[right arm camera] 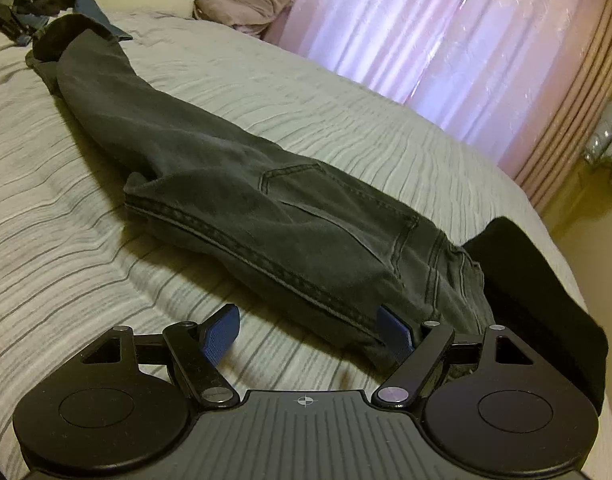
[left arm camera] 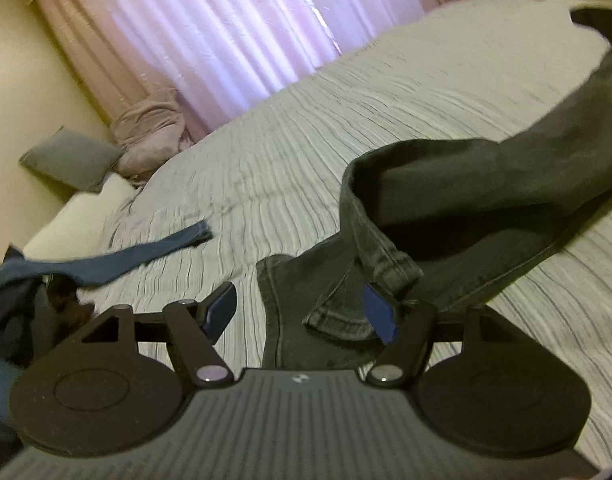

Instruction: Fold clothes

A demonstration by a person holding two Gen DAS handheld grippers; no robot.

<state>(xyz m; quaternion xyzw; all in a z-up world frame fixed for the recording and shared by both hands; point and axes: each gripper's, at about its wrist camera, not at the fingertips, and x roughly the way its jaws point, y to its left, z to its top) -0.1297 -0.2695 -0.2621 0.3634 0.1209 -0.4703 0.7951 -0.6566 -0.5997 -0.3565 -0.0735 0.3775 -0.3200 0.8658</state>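
Dark grey jeans (right arm camera: pixel 233 184) lie folded lengthwise across the striped bedspread (right arm camera: pixel 65 240). In the right wrist view the waist end is nearest and the legs run off to the far left. My right gripper (right arm camera: pixel 308 334) is open at the waist; its right pad touches the denim edge and its left pad hangs over bare bedspread. In the left wrist view the jeans (left arm camera: pixel 486 176) show their leg hems, one of them curled up. My left gripper (left arm camera: pixel 301 314) is open, and the lower hem lies loose between its blue pads (left arm camera: pixel 221 312), unpressed.
A black garment (right arm camera: pixel 546 300) lies right beside the jeans' waist. A blue garment (left arm camera: pixel 145 256) and a dark pile of clothes (left arm camera: pixel 13 312) sit at the bed's left side. A grey pillow (left arm camera: pixel 73 160) and pink cloth (left arm camera: pixel 153 132) lie below the pink curtains (left arm camera: pixel 233 32).
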